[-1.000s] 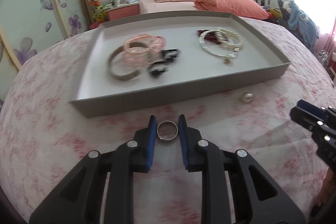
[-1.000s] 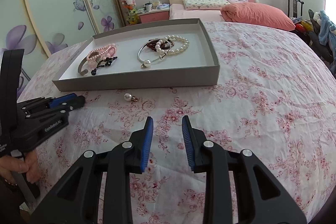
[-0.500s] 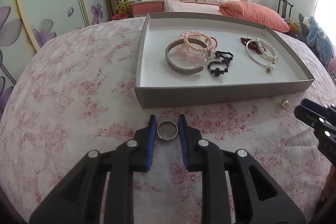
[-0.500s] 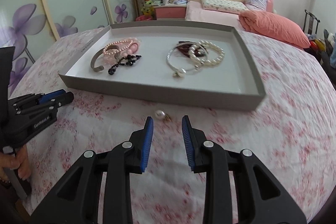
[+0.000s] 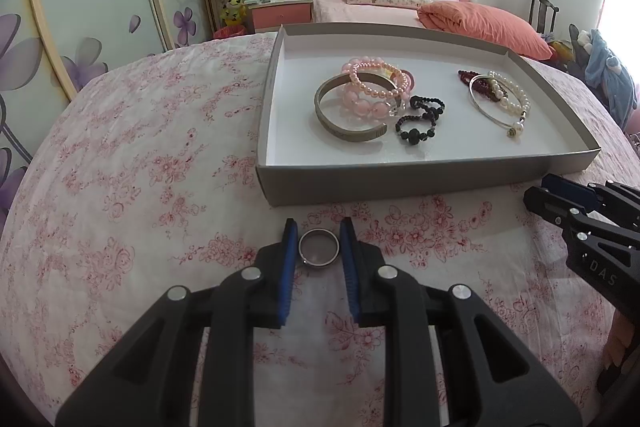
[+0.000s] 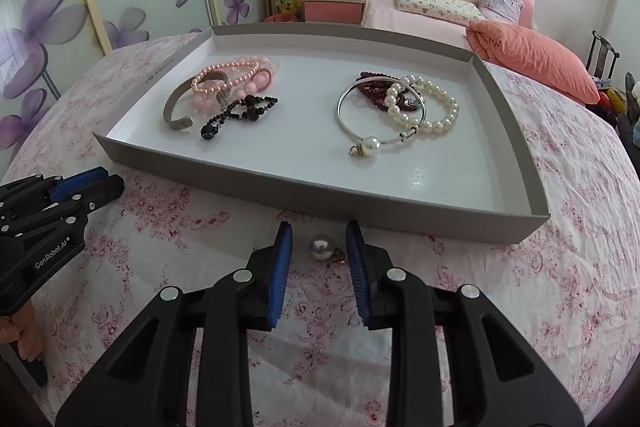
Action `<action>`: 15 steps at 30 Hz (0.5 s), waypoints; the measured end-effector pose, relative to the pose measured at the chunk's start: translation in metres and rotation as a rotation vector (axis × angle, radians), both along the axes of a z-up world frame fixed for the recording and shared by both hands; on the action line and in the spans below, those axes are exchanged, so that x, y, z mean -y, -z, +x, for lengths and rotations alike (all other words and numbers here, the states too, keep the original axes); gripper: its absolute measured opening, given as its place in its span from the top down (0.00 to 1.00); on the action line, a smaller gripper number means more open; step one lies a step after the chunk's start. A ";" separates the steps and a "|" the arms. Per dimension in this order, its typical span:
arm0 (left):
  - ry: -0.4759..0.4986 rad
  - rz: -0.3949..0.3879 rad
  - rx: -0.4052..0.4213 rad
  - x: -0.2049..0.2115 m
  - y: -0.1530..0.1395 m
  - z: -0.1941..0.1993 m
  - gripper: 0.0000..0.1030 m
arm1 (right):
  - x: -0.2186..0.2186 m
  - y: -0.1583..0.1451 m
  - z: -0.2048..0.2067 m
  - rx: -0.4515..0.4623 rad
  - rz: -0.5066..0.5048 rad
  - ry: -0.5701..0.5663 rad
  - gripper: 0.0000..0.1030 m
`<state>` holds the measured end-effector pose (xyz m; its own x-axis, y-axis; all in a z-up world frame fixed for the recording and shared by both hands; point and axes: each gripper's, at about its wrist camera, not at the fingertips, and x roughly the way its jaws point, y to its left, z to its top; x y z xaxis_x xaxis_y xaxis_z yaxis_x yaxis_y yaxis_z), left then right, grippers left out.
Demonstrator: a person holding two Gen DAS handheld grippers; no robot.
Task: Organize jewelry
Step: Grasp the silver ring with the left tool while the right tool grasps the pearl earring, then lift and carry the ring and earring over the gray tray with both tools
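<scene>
1. Risking a slip: my left tongs [image 5: 319, 254] are clenching a silver ring [image 5: 319, 254] just before the tray [image 5: 400, 183]; a light squeeze could be dropping it.
2. My right tongs [image 6: 319, 251], jaws narrowing yet not touching, are straddling a pearl [image 6: 321, 246] that could be rolling away beside the tray.
3. Both are tilting downward toward the tray.

Both views are bright with soft, even daylight. In the left wrist view the window [image 5: 624, 7] at the far right edge is blown out to white. Shadows are faint: a pale one lies under the tray [image 5: 420, 183] wall, and a small glare patch sits on the tray floor [image 6: 418, 179] in the right wrist view. Both frames are sharp, with no motion blur. Fisheye bending curves the bedspread [image 6: 560, 227] and wardrobe doors [image 5: 100, 7], and the corners fall to black.
</scene>
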<state>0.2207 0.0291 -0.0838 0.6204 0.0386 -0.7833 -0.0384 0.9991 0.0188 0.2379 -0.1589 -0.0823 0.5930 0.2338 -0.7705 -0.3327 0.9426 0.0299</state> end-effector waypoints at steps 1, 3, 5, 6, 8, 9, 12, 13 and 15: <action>0.000 0.000 0.000 -0.001 0.000 0.000 0.78 | 0.001 0.000 -0.001 0.001 0.001 0.000 0.76; 0.000 -0.001 0.000 -0.001 0.000 0.000 0.78 | 0.001 0.001 -0.002 0.002 0.002 0.003 0.83; 0.000 -0.001 0.000 0.000 0.000 0.000 0.78 | 0.003 0.000 -0.004 0.000 0.006 0.011 0.84; 0.000 -0.001 0.000 -0.001 0.000 0.000 0.78 | 0.005 0.000 -0.004 -0.001 0.009 0.017 0.84; 0.000 -0.002 0.000 0.000 0.000 0.000 0.78 | 0.011 0.000 -0.005 -0.003 0.014 0.032 0.84; 0.000 -0.002 0.000 0.001 0.000 0.000 0.78 | 0.016 0.000 -0.006 -0.004 0.019 0.042 0.84; 0.000 -0.013 0.001 0.000 0.000 -0.001 0.78 | 0.031 0.000 -0.008 -0.007 0.026 0.078 0.84; -0.001 -0.016 0.001 0.002 0.001 0.001 0.78 | 0.035 0.000 -0.008 -0.007 0.026 0.088 0.84; -0.001 -0.021 0.001 0.002 0.001 0.001 0.78 | 0.048 0.000 -0.011 -0.007 0.024 0.119 0.84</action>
<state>0.2219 0.0274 -0.0849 0.6211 0.0229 -0.7834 -0.0394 0.9992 -0.0021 0.2273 -0.2069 -0.0819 0.6125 0.1810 -0.7695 -0.2186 0.9742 0.0552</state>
